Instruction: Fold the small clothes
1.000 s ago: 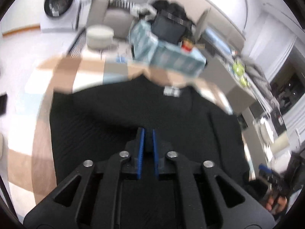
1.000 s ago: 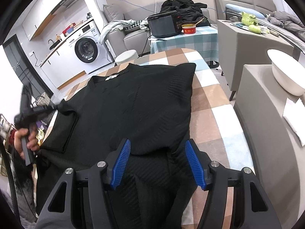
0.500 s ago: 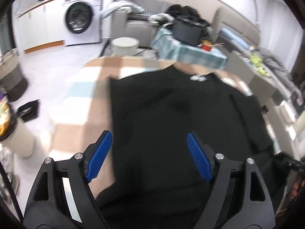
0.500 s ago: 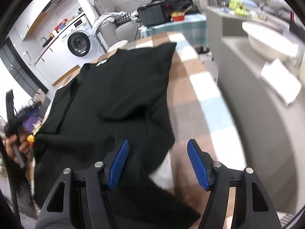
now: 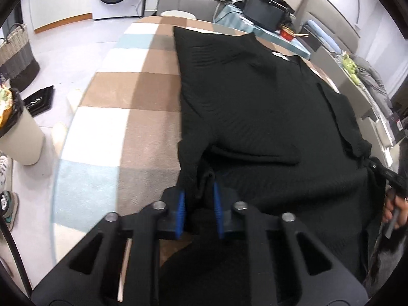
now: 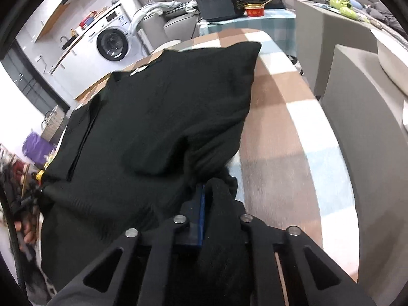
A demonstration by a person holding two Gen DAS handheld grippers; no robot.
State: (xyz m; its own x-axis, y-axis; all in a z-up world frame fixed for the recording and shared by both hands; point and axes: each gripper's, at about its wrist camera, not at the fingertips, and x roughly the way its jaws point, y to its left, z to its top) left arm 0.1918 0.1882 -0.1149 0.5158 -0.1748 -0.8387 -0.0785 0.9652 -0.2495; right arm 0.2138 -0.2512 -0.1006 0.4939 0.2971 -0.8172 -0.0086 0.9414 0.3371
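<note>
No text, brand, number or sign is showing legibly in either view. A small white neck label (image 5: 280, 55) is lying at the collar of the black ribbed knit garment (image 5: 255, 107), but its print is appearing too small and blurred to read.
</note>
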